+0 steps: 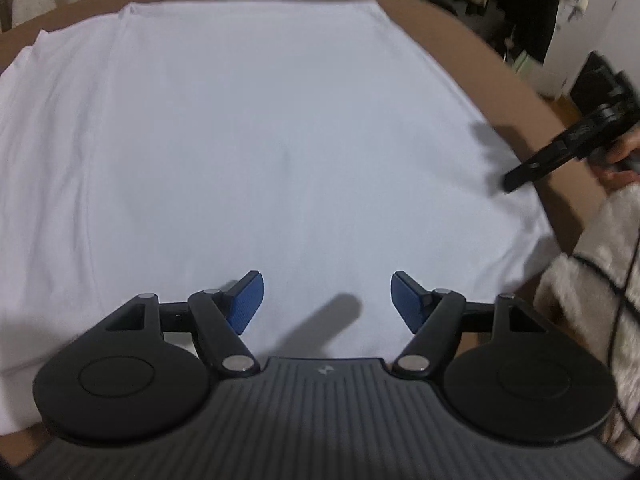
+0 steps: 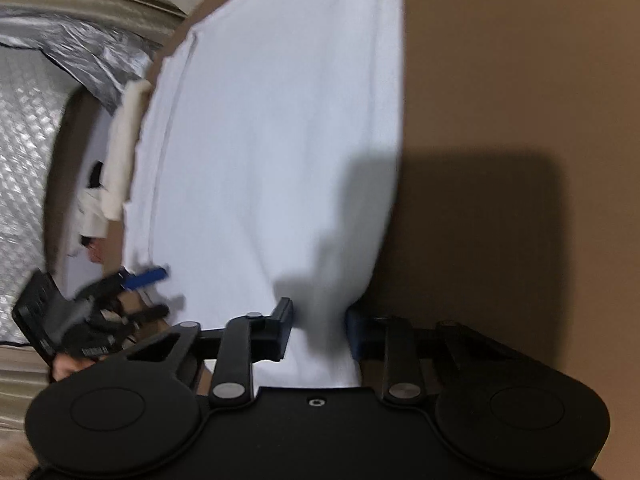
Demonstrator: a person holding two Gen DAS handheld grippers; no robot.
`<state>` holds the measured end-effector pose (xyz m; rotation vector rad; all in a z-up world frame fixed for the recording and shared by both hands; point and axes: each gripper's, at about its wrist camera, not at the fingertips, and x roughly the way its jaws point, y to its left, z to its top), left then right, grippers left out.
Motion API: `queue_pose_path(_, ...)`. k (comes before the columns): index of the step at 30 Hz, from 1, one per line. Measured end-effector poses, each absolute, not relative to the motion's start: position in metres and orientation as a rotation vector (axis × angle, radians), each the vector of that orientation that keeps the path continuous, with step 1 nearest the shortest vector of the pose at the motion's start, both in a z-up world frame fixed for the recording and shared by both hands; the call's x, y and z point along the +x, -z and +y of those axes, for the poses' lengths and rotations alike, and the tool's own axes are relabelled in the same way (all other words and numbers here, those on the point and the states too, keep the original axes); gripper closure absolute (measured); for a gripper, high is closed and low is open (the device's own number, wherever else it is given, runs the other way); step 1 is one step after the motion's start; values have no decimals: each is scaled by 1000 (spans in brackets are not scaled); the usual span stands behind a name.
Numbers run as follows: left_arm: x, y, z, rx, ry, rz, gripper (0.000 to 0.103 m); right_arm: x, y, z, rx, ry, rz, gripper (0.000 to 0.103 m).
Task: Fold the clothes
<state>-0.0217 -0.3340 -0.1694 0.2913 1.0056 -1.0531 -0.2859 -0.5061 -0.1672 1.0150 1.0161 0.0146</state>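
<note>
A white cotton T-shirt [image 1: 256, 152] lies spread almost flat across the brown table [image 1: 516, 92], covering most of it, with soft creases along its left side. The left gripper [image 1: 327, 300], a black two-finger tool with blue textured pads, hovers low over the near hem, pointing straight ahead across the cloth; its fingers [image 1: 249, 300] stand wide apart with nothing between them, and it casts a dark shadow on the fabric below. At the right edge of the shirt a hand [image 1: 618, 160] in a fluffy cream sleeve [image 1: 600, 272] holds the right gripper [image 2: 318, 334], angled down towards the cloth's border. In the right wrist view its fingers [image 2: 282, 334] are narrowed around a raised fold of the shirt's edge, which stands up between the blue pads; the motion blur leaves the firmness of the pinch unclear. Bare brown table lies to the right of that fold.
</note>
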Motion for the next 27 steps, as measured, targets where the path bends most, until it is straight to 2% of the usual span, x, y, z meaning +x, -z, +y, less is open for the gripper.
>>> queue_pose_path(1,-19,168,-334,273,1057,993,33,-279,165,-507,1011,-23,995,92)
queue_pose_path(2,-18,166,-333,249,1066,975,33,-271,159,-503,990,-47,969,92)
queue_pose_path(10,-9,127,-349,-8,1220,843,32,-189,83,-462,865,-156,772,94)
queue_pose_path(13,-12,123,-359,-39,1257,809,27,-159,79,-451,879,-184,738,94)
queue_pose_path(15,-10,123,-369,-9,1286,823,19,-150,86,-450,917,-197,713,94)
queue_pose_path(21,2,141,-391,-4,1278,891,20,-159,93,-449,926,-209,689,94)
queue_pose_path(22,4,145,-395,-8,1273,901,23,-162,94,-453,945,-217,669,94)
queue_pose_path(23,6,148,-398,-11,1268,912,49,-167,97,-458,962,-223,652,94)
queue_pose_path(24,8,152,-402,-15,1263,922,96,-169,99,-460,966,-214,656,94)
queue_pose_path(27,14,163,-412,-25,1249,952,96,-179,104,-468,969,-149,669,89)
